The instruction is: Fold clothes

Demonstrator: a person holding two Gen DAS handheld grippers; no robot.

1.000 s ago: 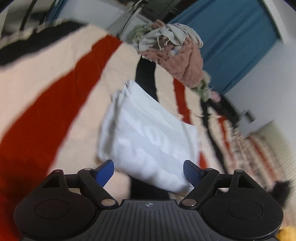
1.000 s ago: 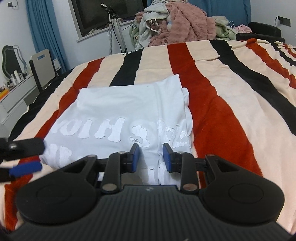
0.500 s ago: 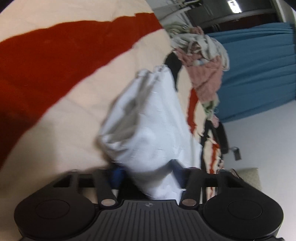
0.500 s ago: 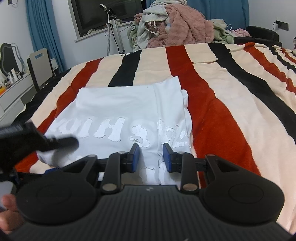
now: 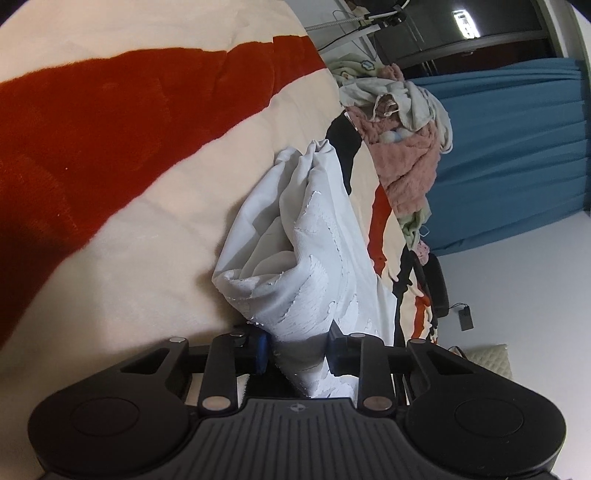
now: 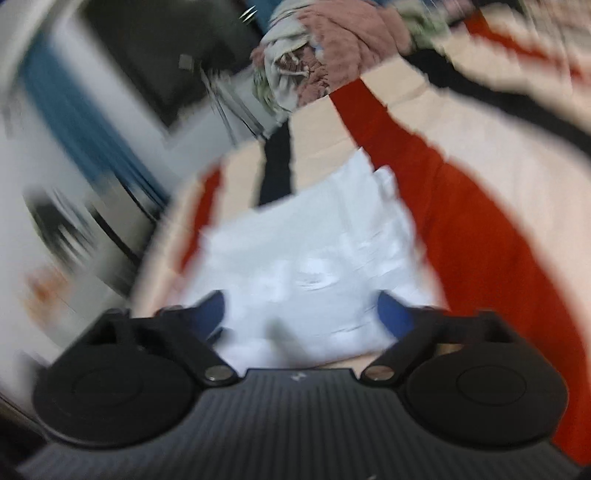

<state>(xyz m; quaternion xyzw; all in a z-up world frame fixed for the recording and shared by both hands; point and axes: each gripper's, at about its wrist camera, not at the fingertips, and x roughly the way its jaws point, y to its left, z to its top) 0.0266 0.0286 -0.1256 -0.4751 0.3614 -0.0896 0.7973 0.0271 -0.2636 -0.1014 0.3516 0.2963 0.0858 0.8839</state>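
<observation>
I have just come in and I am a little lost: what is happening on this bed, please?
A person is folding a white T-shirt on a striped blanket with two handheld grippers. The left gripper is shut on the shirt's edge and lifts it. The right gripper is open above the shirt; its view is blurred. A pile of clothes waits behind.

**Room contents, background items**

- Striped blanket (image 5: 155,206): cream, red and black bands, covering the bed.
- Heap of laundry (image 5: 402,147): pink fleecy fabric with grey-white and pale green pieces, piled at the far end of the blanket.
- Blue curtain (image 5: 517,147): pleated, behind the heap.
- Dark window (image 5: 480,33): beside the curtain, with a ceiling light reflected in it.
- Metal stand (image 5: 354,26): near the window.
- Quilted cushion (image 5: 487,360): cream, beside the bed.
</observation>
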